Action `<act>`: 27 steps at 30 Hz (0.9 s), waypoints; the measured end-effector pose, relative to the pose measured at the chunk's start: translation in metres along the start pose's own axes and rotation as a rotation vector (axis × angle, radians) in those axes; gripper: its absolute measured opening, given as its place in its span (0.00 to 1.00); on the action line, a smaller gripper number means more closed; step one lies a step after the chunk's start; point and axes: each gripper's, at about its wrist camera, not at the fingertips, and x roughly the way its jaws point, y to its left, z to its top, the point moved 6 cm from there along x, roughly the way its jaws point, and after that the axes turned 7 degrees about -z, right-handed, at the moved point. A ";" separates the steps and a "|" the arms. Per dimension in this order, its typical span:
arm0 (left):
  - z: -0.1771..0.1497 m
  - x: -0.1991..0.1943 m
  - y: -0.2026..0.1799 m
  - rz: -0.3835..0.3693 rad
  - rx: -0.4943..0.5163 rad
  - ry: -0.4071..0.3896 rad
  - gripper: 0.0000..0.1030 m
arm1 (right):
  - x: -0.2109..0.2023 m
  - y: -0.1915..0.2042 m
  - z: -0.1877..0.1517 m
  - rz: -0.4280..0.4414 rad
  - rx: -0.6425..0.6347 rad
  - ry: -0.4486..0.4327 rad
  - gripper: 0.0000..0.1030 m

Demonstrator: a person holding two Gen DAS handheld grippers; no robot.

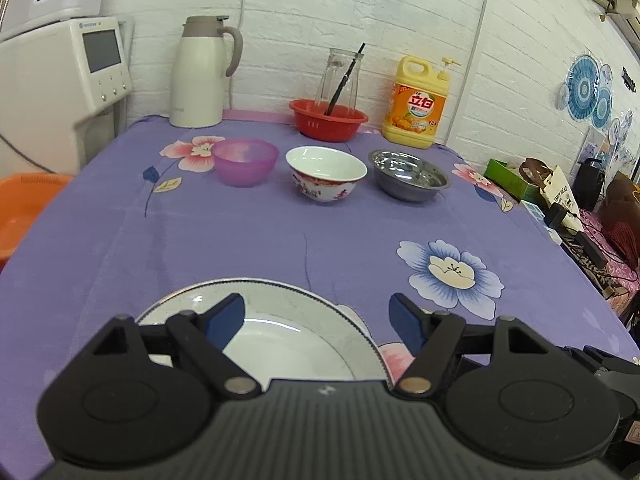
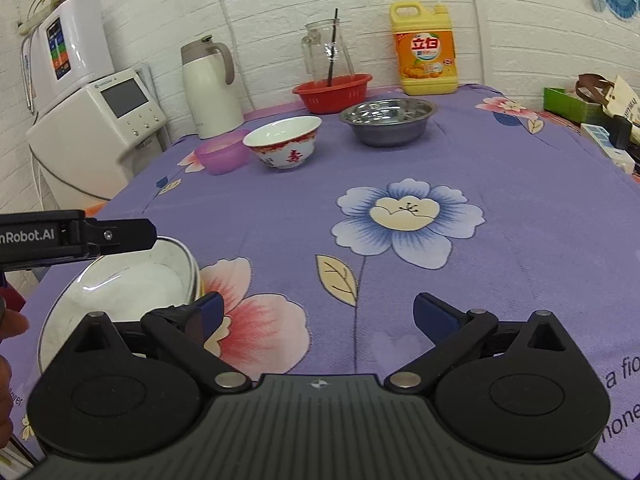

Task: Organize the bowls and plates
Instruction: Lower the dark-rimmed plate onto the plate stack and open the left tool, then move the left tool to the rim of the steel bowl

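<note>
A white plate (image 1: 288, 332) with a dark rim line lies on the purple flowered tablecloth at the near edge, and seems to rest on another plate (image 2: 120, 288). My left gripper (image 1: 316, 316) is open and empty just above the plate; its body shows in the right wrist view (image 2: 76, 236). My right gripper (image 2: 316, 316) is open and empty over the cloth to the right of the plates. Three bowls stand in a row farther back: a purple plastic bowl (image 1: 245, 161), a white bowl with red pattern (image 1: 326, 173) and a steel bowl (image 1: 409, 175).
Along the back wall stand a white thermos jug (image 1: 198, 76), a red basket (image 1: 328, 119) holding a glass pitcher, and a yellow detergent bottle (image 1: 418, 104). A white appliance (image 1: 60, 80) and an orange tub (image 1: 20, 216) stand left. Clutter (image 1: 560, 200) lies right.
</note>
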 end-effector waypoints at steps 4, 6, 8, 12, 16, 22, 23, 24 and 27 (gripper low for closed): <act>0.000 0.011 -0.006 -0.003 0.004 0.022 0.70 | 0.004 -0.021 0.001 -0.020 0.034 0.014 1.00; 0.001 0.017 -0.008 -0.006 0.003 0.033 0.70 | 0.007 -0.030 0.006 -0.037 0.032 0.013 1.00; 0.002 0.025 -0.010 -0.008 0.002 0.046 0.70 | 0.009 -0.037 0.013 -0.058 0.022 0.007 1.00; 0.005 0.042 -0.011 -0.016 -0.002 0.075 0.70 | 0.020 -0.046 0.037 -0.094 -0.027 -0.010 1.00; 0.010 0.055 -0.005 -0.030 -0.014 0.085 0.70 | 0.047 -0.053 0.076 -0.104 -0.083 -0.023 1.00; 0.017 0.065 0.006 -0.042 -0.001 0.082 0.70 | 0.121 -0.072 0.148 -0.141 -0.059 0.026 1.00; 0.020 0.066 0.009 -0.041 0.007 0.082 0.70 | 0.134 -0.074 0.158 -0.149 -0.057 0.031 1.00; 0.021 0.067 0.011 -0.037 0.003 0.091 0.70 | 0.148 -0.076 0.168 -0.163 -0.057 0.039 1.00; 0.030 0.060 0.017 -0.060 -0.023 0.088 0.70 | 0.193 -0.081 0.189 -0.201 -0.049 0.085 1.00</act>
